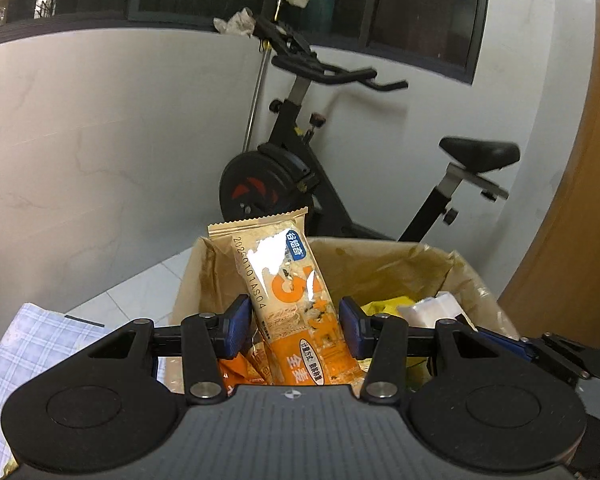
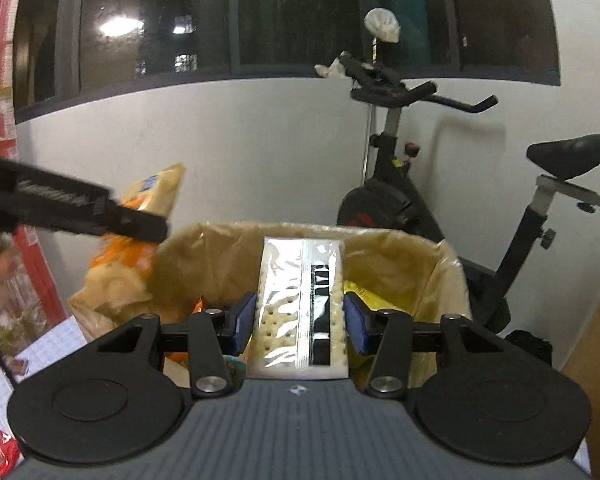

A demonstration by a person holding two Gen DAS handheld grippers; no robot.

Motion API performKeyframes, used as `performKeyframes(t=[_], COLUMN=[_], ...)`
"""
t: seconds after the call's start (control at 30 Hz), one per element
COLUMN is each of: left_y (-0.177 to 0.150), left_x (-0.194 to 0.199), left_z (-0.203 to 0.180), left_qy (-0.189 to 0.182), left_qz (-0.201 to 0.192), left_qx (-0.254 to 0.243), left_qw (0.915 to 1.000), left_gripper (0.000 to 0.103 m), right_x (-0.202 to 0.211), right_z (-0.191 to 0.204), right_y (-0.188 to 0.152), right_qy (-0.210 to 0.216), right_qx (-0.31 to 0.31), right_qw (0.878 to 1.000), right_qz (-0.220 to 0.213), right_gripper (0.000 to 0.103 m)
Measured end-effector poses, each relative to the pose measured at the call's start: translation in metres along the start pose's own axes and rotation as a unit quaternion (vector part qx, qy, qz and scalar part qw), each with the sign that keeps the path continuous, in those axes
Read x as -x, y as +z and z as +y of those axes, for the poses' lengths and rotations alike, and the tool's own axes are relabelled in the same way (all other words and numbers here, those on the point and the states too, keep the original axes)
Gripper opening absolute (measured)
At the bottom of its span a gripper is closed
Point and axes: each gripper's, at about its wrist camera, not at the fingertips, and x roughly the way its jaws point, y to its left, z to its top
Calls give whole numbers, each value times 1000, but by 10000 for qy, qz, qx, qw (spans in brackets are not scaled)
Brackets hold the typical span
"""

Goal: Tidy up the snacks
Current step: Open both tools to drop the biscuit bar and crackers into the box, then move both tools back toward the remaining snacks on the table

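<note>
We are in a room with a pale wall point(image 1: 80, 140) under dark windows point(image 2: 148, 20), and a black exercise bike point(image 1: 300, 168) stands against that wall, a crumpled white rag point(image 1: 236, 24) draped on its handlebars. A wooden door point(image 1: 580, 200) edges the right side of the left wrist view. In front of the bike sits a bin point(image 1: 380, 268) lined with a tan plastic bag, and we see yellow and orange wrappers down inside it.

Our left gripper point(image 1: 296, 326) has its blue pads clamped on an orange and gold snack bar point(image 1: 296, 304), which stands nearly upright, tilted a little to the left, its serrated top edge rising above the bin's far rim. The bar hangs over the left part of the bin. A blue checked cloth point(image 1: 32, 340) lies at the lower left of that view.

Our right gripper point(image 2: 300, 324) has its pads closed on a clear cracker pack point(image 2: 300, 304), held flat along the fingers with its foil seam running lengthwise, above the middle of the bin. In the right wrist view the left gripper shows as a blurred black bar at the left edge, with the snack bar beside the bin's left rim. A red-framed rack point(image 2: 4, 80) fills the far left there, too blurred for us to read.
</note>
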Motion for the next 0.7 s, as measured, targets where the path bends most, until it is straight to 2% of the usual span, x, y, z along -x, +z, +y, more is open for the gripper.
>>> performKeyframes(t=[0.07, 0.17, 0.2, 0.27, 0.5, 0.7], left_y=[-2, -4, -4, -5, -11, -18], left_x=[-4, -9, -9, -6, 18, 53], left_z=[4, 7, 7, 9, 27, 47], left_qy=[-32, 71, 107, 140, 215, 390], left_qz=[115, 137, 119, 132, 209, 123], left_qx=[40, 93, 71, 15, 133, 128], left_qw=[9999, 9998, 9998, 9998, 9995, 9991], left_gripper=[53, 72, 73, 73, 73, 73], right_x=[-4, -9, -9, -7, 12, 30], right_z=[2, 5, 6, 8, 16, 32], right_y=[-1, -1, -1, 0, 3, 5], right_qy=[30, 124, 132, 117, 130, 218], right_qx=[36, 79, 108, 116, -110, -83], right_qw=[10000, 9998, 9998, 9998, 9999, 9997], right_qz=[53, 97, 86, 68, 3, -29], right_gripper=[49, 51, 55, 59, 59, 59])
